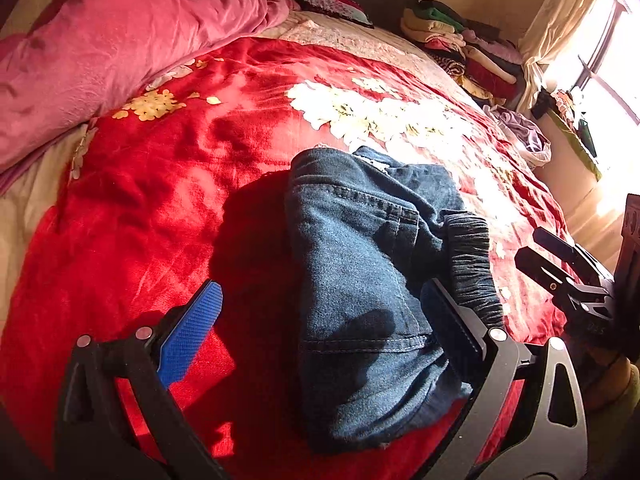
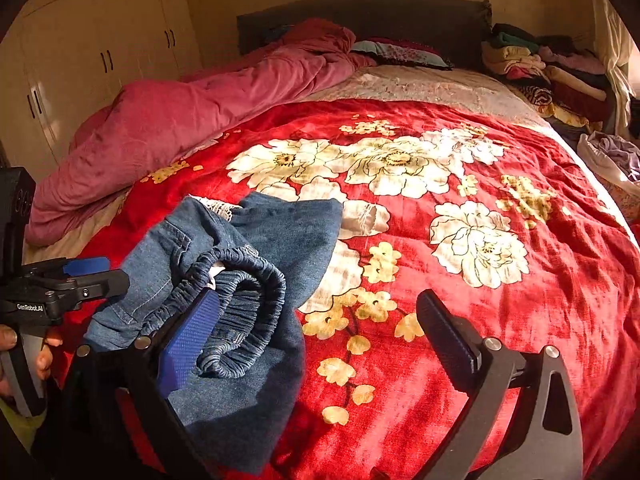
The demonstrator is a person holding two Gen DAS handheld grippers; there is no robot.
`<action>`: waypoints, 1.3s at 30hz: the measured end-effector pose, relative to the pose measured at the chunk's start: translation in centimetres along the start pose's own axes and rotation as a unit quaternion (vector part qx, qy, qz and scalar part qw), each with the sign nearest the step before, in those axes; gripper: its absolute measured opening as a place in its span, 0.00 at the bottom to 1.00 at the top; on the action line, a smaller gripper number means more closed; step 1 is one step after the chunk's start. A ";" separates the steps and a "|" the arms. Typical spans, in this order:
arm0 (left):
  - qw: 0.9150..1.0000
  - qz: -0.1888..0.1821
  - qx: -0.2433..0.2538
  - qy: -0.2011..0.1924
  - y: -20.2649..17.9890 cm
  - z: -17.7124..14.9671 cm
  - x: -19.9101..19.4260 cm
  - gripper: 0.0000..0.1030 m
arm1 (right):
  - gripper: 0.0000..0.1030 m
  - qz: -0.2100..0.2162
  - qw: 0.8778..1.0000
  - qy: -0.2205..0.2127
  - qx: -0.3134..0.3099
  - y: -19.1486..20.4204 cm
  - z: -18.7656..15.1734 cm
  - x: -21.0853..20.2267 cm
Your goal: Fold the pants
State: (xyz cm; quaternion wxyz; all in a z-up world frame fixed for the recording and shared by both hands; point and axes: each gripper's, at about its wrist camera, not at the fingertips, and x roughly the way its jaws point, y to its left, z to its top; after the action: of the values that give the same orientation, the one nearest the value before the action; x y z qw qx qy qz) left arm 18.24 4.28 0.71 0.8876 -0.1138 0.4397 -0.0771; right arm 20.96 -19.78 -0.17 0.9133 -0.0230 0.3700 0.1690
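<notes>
Blue jeans (image 1: 360, 280) lie folded into a short bundle on the red flowered blanket (image 1: 160, 208), with the elastic waistband (image 1: 472, 264) on their right side. My left gripper (image 1: 322, 286) is open wide just above the bundle's near end, and its blue pads (image 1: 192, 332) do not press the cloth. In the right wrist view the jeans (image 2: 280, 240) sit at the lower left. My right gripper (image 2: 320, 296) is open there too, its left finger over the gathered waistband (image 2: 248, 300) and its right finger over bare blanket (image 2: 500, 320). Each gripper shows in the other's view: right gripper (image 1: 560, 264), left gripper (image 2: 92, 272).
A pink duvet (image 2: 180, 128) is heaped along the bed's left side. A pile of clothes (image 2: 540, 64) and a pillow (image 2: 400, 54) lie by the headboard. A bag of laundry (image 1: 524, 132) rests at the bed's right edge under a bright window (image 1: 612, 60). Wardrobe doors (image 2: 80, 60) stand left.
</notes>
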 end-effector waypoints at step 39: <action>0.997 0.042 0.035 -0.049 -1.7 -11.1 -10.0 0.91 | 0.96 -0.011 1.000 -0.023 0.000 3.3 -9.8 -11.5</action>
State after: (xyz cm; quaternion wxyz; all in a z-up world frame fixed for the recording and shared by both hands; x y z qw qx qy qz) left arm 3.29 3.58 2.31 0.9138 -0.0677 0.3974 -0.0495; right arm 5.65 -21.62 0.82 0.9234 -0.0234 0.3483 0.1598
